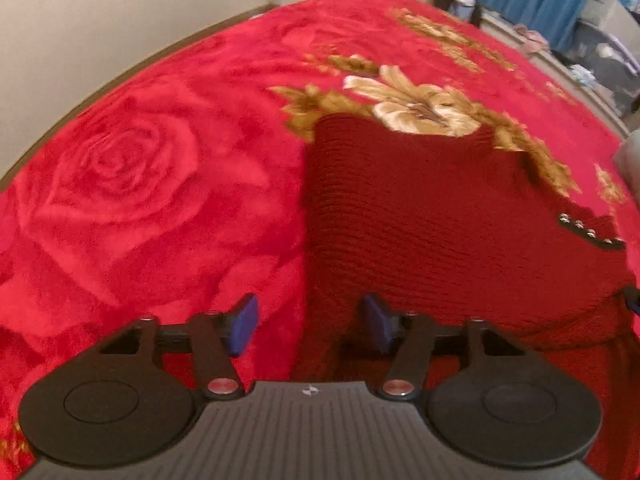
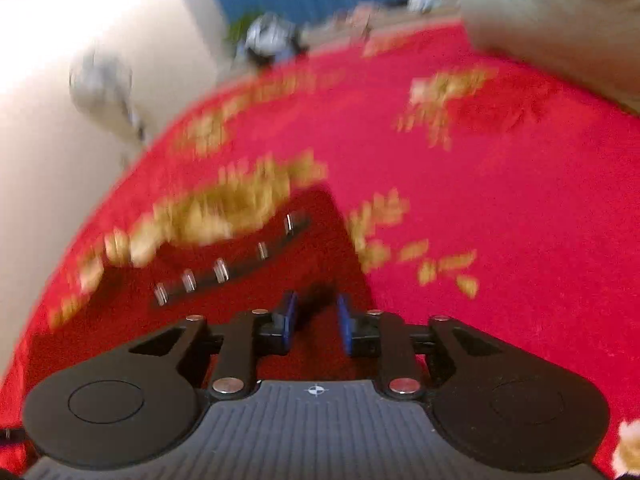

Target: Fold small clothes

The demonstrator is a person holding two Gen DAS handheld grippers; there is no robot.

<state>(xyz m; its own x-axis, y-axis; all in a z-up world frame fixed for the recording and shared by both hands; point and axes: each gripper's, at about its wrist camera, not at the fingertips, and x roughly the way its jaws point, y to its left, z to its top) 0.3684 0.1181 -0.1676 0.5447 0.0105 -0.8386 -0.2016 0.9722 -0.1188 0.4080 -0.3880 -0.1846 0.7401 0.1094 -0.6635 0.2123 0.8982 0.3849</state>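
The left claw (image 1: 310, 326) is open, with its blue pads (image 1: 244, 326) wide apart and nothing between them. Just ahead of it and to its right lies the dark red knit garment (image 1: 420, 216), flat on the bed's red blanket (image 1: 140, 184) with rose and gold flower pattern. The left edge of the garment runs almost straight ahead from between the pads. A black strip with small metal studs (image 1: 592, 234) sits on the garment at its far right side. The right claw (image 2: 316, 322) is also open, but with a narrower gap, and it holds nothing. It hangs above a pointed corner of the garment (image 2: 312, 236), which reaches ahead of it. The studded strip (image 2: 228, 264) is ahead and to its left. This view is blurred. A pale pillow (image 2: 560, 16) lies far ahead to the right.
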